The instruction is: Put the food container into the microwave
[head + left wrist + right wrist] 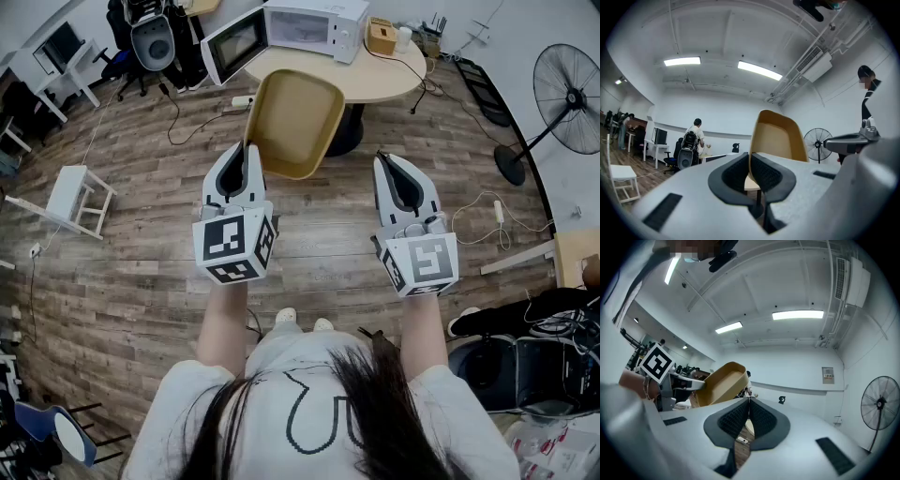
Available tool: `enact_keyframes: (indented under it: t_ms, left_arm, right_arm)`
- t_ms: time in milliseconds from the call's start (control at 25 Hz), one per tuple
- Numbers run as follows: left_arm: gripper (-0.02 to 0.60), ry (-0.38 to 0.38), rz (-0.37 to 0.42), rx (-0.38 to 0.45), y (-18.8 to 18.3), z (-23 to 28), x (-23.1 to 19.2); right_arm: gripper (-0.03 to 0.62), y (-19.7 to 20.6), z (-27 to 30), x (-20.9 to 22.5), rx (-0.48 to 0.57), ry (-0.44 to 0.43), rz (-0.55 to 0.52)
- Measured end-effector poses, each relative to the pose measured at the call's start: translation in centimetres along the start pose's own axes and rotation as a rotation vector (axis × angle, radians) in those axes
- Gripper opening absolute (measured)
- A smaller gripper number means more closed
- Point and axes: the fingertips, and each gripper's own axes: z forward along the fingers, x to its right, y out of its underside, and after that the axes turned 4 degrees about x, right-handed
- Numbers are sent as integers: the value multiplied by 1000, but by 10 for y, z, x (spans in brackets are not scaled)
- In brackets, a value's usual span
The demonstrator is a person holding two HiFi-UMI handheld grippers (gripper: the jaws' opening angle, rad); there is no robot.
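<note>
In the head view my left gripper is shut on the near rim of a tan, empty food container, which is held tilted in the air above the wooden floor. The left gripper view shows that rim pinched between the jaws, with the container rising upright past them. My right gripper hangs to the container's right, shut with nothing in it. In the right gripper view the jaws are pressed together and the container is up to the left. The white microwave stands on the round table ahead, its door swung open to the left.
A tissue box and small items sit on the table beside the microwave. A standing fan is at the right, a white stool at the left, and cables trail across the floor. A person sits at a far desk.
</note>
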Motion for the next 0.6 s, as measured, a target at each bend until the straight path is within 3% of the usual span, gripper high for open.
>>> enact_keyframes:
  t_ms: [240,600]
  left_arm:
    - [23,17,57,50,-13,-32,19]
    - [23,-6,76,44,-3,1,18]
  right_arm:
    - [30,-9,-31,-1,16,12,16]
    - [31,12,-10,26,23,3,50]
